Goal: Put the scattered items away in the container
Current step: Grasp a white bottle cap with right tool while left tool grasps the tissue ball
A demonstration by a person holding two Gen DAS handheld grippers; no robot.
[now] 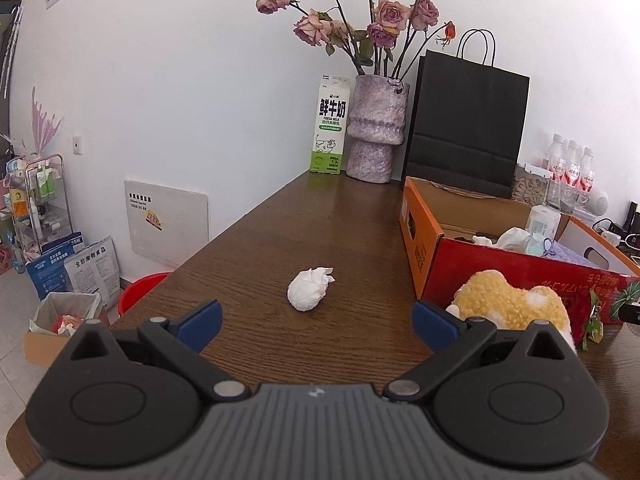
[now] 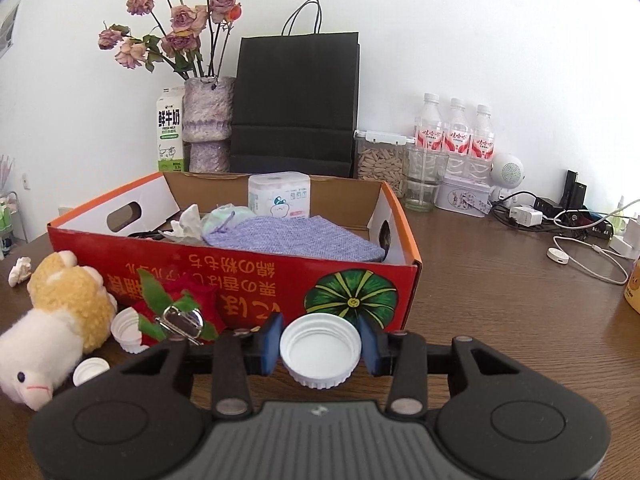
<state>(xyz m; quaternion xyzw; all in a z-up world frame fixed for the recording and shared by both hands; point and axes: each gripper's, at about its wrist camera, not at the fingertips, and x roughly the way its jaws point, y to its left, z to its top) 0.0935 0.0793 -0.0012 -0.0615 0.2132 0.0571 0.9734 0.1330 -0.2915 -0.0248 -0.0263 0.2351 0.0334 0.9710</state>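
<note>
Right wrist view, and the right tongs have a white bottle cap pinched between the blue pads, jaws drawn in to the cap's width, open side of the cap facing up. It sits squarely between the pads, gripped across its ribbed rim, which looks like a sensible hold for something that light and round. Straight ahead stands the container, a red and orange cardboard box with a pumpkin printed on its near wall, close to the table's near edge. Already inside: a lilac knitted cloth, a crumpled tissue and a white wipes pack against the far wall. The cap is below the box rim and just in front of that near wall, so I'd say it needs lifting clear of the wall before it can be let go.

Plenty left outside the box. To the left of the tongs lie two more white caps, a red fabric strawberry with a metal clip, and a yellow and white plush sheep, all huddled against the box's near wall.

Left wrist view: the left tongs gape wide and hold nothing, lined up on a balled white tissue lying alone on the brown table toward its left edge, apart from the box. That reads as the left hand's likely target.
</note>
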